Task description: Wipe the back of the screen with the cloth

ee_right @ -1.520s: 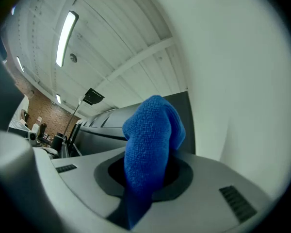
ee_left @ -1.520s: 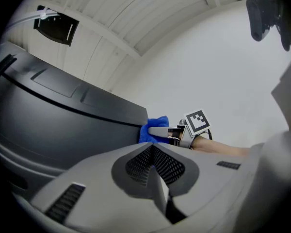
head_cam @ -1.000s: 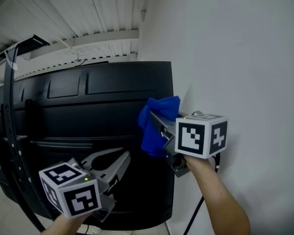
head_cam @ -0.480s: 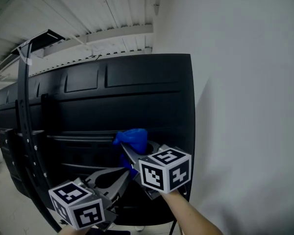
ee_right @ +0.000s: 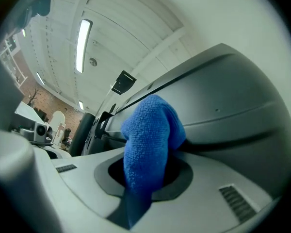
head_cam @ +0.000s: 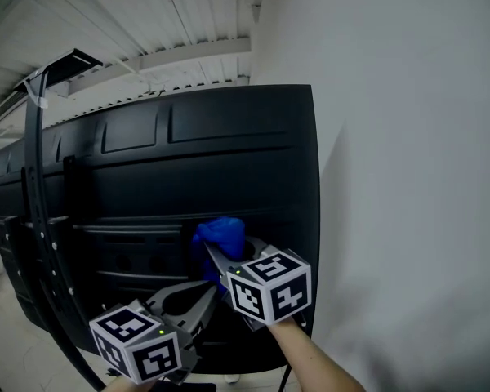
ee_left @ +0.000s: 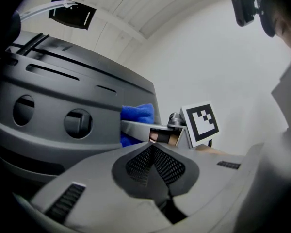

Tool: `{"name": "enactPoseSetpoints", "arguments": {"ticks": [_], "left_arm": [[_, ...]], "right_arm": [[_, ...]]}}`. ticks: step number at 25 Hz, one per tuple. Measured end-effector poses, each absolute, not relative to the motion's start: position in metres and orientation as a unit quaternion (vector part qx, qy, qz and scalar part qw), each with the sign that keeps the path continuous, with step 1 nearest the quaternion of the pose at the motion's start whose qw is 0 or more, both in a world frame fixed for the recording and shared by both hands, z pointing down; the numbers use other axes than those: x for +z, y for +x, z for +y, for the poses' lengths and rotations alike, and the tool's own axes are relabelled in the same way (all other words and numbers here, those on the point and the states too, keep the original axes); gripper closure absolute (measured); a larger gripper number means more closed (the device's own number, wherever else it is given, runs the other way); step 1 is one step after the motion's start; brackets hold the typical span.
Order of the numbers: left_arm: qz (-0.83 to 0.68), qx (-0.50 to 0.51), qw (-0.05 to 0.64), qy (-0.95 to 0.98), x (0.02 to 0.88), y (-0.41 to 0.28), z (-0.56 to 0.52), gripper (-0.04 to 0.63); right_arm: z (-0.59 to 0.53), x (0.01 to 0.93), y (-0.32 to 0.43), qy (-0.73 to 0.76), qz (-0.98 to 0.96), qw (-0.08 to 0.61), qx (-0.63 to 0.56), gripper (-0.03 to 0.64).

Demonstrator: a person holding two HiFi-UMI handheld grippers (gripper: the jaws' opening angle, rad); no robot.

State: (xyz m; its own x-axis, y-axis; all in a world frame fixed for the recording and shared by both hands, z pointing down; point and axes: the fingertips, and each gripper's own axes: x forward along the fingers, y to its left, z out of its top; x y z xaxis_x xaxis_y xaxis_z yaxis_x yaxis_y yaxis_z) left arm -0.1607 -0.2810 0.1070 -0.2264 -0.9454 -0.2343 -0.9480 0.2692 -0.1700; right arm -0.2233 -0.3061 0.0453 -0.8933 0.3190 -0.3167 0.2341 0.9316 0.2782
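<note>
Wiping is apparently midway: the right gripper (head_cam: 215,258), jaws clenched on the blue cloth (head_cam: 221,235), is holding it against the back of the screen (head_cam: 188,178) near its lower right corner, while the left gripper (head_cam: 206,294) is hovering just below, jaws closed on nothing, much of the panel likely remaining

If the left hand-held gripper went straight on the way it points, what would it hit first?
Probably the right hand-held gripper, shut on the blue cloth, just past the left hand-held gripper tips; depth is unclear.
</note>
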Motion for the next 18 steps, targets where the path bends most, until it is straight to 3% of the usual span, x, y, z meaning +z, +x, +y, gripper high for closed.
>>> {"name": "enactPoseSetpoints", "arguments": {"ticks": [18], "left_arm": [[0.740,-0.008,0.143,-0.657,0.119,-0.126,-0.351,0.588]], "right_arm": [[-0.456,0.046,-0.141,-0.029,0.978,0.189,0.088,0.565]]}}
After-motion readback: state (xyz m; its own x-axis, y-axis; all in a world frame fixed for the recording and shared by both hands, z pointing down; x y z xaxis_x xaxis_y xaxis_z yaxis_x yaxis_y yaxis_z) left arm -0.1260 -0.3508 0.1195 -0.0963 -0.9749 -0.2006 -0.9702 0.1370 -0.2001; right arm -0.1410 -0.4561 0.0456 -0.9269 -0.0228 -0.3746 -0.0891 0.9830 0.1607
